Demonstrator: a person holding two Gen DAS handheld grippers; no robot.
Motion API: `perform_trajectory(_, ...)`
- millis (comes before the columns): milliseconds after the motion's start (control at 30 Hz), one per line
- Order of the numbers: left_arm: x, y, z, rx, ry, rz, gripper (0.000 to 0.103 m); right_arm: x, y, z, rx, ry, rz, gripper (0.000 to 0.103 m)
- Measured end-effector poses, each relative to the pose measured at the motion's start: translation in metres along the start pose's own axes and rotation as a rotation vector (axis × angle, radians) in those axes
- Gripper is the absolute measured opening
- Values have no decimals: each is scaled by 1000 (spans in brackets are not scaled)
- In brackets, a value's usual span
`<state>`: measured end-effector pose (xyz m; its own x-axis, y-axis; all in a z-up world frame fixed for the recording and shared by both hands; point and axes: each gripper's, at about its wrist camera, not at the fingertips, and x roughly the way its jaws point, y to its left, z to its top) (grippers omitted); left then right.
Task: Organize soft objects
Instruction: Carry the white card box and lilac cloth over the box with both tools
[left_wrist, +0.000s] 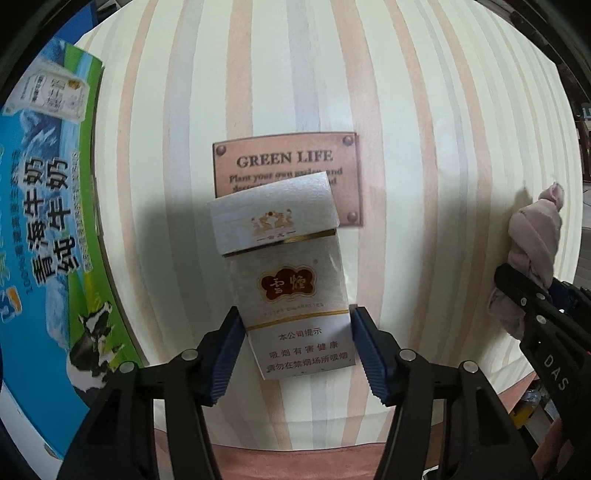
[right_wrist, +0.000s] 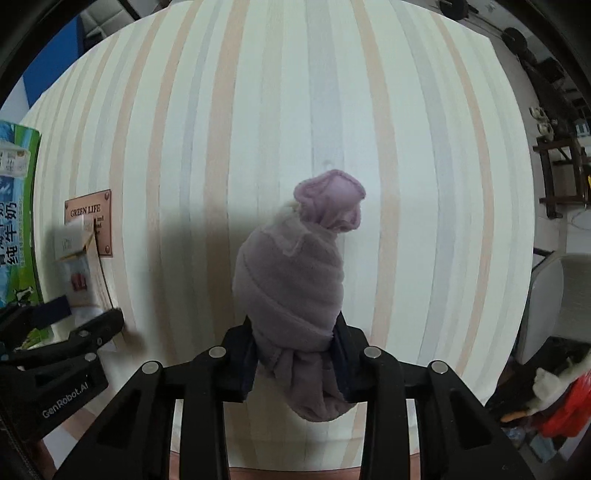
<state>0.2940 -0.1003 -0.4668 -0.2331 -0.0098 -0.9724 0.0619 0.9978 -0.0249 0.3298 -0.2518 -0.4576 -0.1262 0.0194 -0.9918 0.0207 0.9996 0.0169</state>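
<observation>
My left tongs (left_wrist: 297, 354) grip a cigarette pack (left_wrist: 291, 284), lid ajar, contents hidden; my right tongs (right_wrist: 295, 354) clamp a rolled pink cloth (right_wrist: 291, 291) above the desk (right_wrist: 406, 184).

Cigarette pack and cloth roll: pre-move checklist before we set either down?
1. Left hand-held gripper shut on cigarette pack: ok.
2. Pack lid closed: not ok, ajar.
3. Right hand-held gripper shut on pink cloth roll: ok.
4. Cloth roll still bundled: ok, tail hangs below the grip.
5. Striped table free ahead: ok.
6. Milk carton clear of pack: ok, off to the left.
</observation>
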Motion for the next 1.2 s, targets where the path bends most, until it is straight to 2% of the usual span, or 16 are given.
perform_trajectory(167,-23,4,-20,22,-57,-42,55,-15,3,-16,10,-25,53,33)
perform_trajectory(300,-66,12,-44,34,-145,-119,54,-45,8,-34,0,-75,105,32)
perform_trajectory(367,-90,19,-56,39,-186,-149,25,-67,14,-49,-15,-113,140,32)
perform_trajectory(433,-112,31,-66,39,-225,-189,25,-92,25,-56,-36,-152,162,32)
perform_trajectory(533,-130,48,-71,37,-257,-207,25,-129,44,-61,-79,-214,194,32)
perform_trajectory(633,-120,69,-69,24,-224,-216,28,-146,59,-66,-94,-234,195,33)
perform_trajectory(700,-101,76,-67,30,-162,-254,31,-141,63,-69,-71,-230,191,33)
perform_trajectory(800,-74,65,-58,31,-48,-309,34,-112,60,-76,-18,-204,193,33)
perform_trajectory(867,-59,63,-55,-20,18,-318,35,-97,48,-80,12,-185,178,33)
perform_trajectory(933,-48,61,-51,-77,48,-336,36,-85,35,-84,48,-168,181,33)
perform_trajectory(1033,-34,54,-45,-149,79,-325,46,-77,19,-93,85,-164,162,33)
perform_trajectory(1167,-25,53,-33,-267,46,-273,76,-68,-1,-101,130,-164,169,33)
perform_trajectory(1200,-24,54,-29,-302,45,-258,78,-66,-3,-101,136,-164,174,33)
